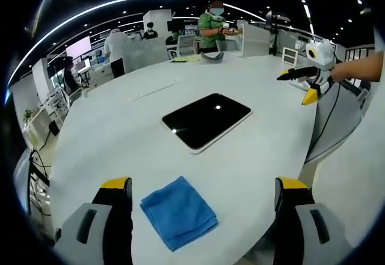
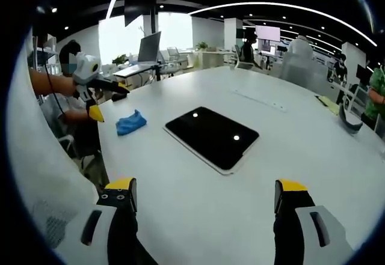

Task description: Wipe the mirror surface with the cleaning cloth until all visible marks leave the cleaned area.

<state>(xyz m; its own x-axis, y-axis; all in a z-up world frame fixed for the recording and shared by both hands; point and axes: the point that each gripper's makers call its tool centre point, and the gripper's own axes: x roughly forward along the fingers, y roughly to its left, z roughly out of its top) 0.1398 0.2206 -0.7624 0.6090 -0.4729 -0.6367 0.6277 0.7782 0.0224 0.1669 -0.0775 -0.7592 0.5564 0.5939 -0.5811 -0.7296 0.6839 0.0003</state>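
Observation:
A dark rectangular mirror (image 1: 206, 121) with a white rim lies flat in the middle of the white table (image 1: 120, 133); it reflects two ceiling lights. A folded blue cloth (image 1: 178, 212) rests on the table just ahead of my left gripper (image 1: 203, 196), between its open jaws and not held. In the right gripper view the mirror (image 2: 212, 137) lies ahead of my open right gripper (image 2: 204, 197), and the cloth (image 2: 130, 122) sits to its left. The right gripper (image 1: 304, 85) appears at the table's far right in the left gripper view; the left gripper (image 2: 96, 94) appears at left in the right gripper view.
People stand at desks (image 1: 210, 24) beyond the table's far side. A laptop (image 2: 141, 57) sits on a desk past the table edge. A grey curved object (image 2: 349, 121) lies at the table's right edge. A thin strip (image 2: 258, 98) lies beyond the mirror.

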